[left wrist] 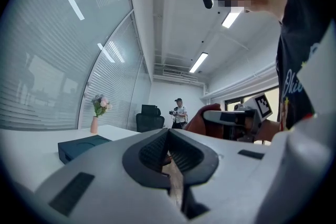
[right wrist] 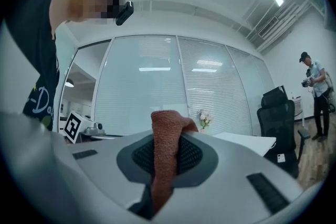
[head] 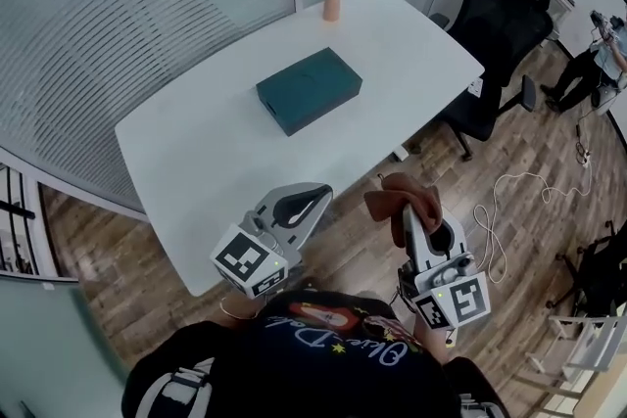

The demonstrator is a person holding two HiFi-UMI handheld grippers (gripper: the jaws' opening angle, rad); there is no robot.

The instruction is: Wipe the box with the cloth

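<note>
Cloth (head: pixel 402 194), rust-brown, sits nearest, pinched in the right gripper (head: pixel 409 215). Its fingers (right wrist: pixel 193 157) are clamped on it; a bunched fold stands up above the tips and the rest hangs down through the gap between them. The cloth is off the surface (head: pixel 196 162), over wood floor (head: pixel 348 255), touching nothing but the gripper. The left gripper (head: pixel 315 198) is just beside it and apart from it. Its fingers (left wrist: pixel 147 153) are clenched tip to tip with nothing between them, and they point toward the surface from its near edge. Farther out, a dark teal box (head: pixel 309 90) lies flat near the middle of the white surface, its long side running diagonally, well apart from both grippers. Beyond the box, at the far end, a pink vase (head: pixel 332 7) with flowers stands upright. Off the right side are black office chairs (head: pixel 495 34) and a white cable (head: pixel 509 201) looped on the floor. Farthest, a person (head: pixel 600 54) stands at the right edge of the head view.
</note>
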